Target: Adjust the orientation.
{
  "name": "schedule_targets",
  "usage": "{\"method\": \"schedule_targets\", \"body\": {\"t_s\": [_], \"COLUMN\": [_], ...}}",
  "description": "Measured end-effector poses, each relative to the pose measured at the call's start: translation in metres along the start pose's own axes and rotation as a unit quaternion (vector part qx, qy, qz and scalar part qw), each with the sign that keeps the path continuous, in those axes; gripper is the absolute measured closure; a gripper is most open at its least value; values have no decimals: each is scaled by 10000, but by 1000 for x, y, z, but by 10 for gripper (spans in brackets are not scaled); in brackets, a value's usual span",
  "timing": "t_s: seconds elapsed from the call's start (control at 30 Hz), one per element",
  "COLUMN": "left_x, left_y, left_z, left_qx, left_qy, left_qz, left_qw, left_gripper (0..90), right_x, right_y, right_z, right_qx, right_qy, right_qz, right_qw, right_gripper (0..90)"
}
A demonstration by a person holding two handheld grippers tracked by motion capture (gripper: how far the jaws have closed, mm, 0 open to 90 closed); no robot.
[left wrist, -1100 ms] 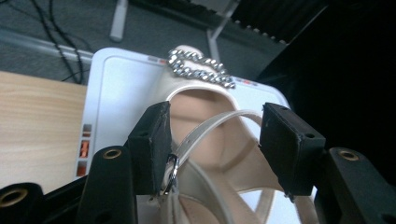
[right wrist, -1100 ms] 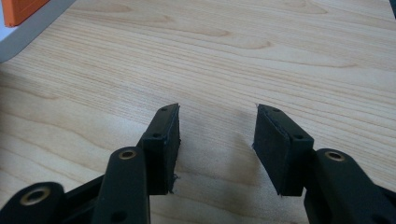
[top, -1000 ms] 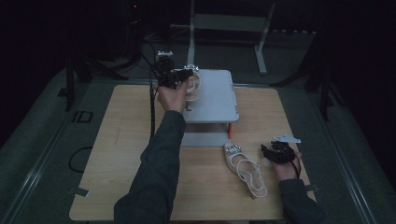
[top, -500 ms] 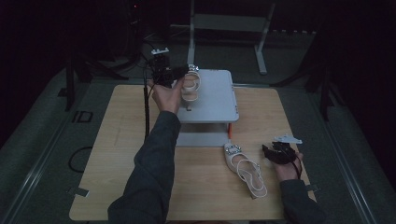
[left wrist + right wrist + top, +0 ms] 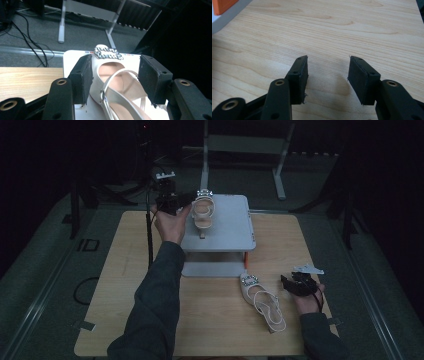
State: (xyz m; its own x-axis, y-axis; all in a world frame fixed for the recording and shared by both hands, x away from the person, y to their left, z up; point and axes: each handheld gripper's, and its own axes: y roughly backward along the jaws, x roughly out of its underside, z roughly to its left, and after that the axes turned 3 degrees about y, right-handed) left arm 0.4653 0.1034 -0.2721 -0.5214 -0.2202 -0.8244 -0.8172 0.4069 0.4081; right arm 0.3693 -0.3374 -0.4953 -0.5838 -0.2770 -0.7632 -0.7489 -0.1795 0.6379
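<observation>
Your left gripper [image 5: 113, 77] has just spread its jaws and let go of the sandal [image 5: 203, 210], now resting on the grey stand [image 5: 227, 232], while your right gripper [image 5: 327, 75] waits open beside the second sandal [image 5: 262, 300] on the table [image 5: 125, 270].

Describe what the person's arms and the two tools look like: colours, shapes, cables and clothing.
Both arms wear dark grey long sleeves. Each tool is black, with two flat, rectangular padded jaws on arms fitted with brass-coloured rivets. The left tool trails a black cable down to the table. The right tool carries a pale grey three-cornered plate on top.
</observation>
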Motion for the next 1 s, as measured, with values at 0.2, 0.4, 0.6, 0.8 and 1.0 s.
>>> {"method": "schedule_targets", "body": {"t_s": [0.2, 0.4, 0.6, 0.8, 1.0], "left_x": [4, 10, 21, 40, 65], "left_y": [9, 16, 21, 21, 15], "left_z": [11, 22, 40, 66, 88], "left_qx": [47, 60, 107, -59, -331], "left_qy": [-68, -349, -454, -522, -411], "left_qz": [-10, 127, 177, 337, 508], "left_qw": [10000, 9993, 9988, 9981, 9973], "left_gripper": [455, 454, 447, 449, 453], "right_x": [-3, -8, -12, -15, -15], "right_y": [6, 15, 30, 45, 57], "right_z": [1, 5, 5, 5, 10], "right_qx": [-157, -255, -402, -522, -600], "right_qy": [-99, 22, 14, 120, 202], "right_qz": [-129, -230, -362, -410, -457], "right_qw": [9997, 9994, 9985, 9977, 9969], "right_gripper": [494, 495, 496, 499, 498]}}
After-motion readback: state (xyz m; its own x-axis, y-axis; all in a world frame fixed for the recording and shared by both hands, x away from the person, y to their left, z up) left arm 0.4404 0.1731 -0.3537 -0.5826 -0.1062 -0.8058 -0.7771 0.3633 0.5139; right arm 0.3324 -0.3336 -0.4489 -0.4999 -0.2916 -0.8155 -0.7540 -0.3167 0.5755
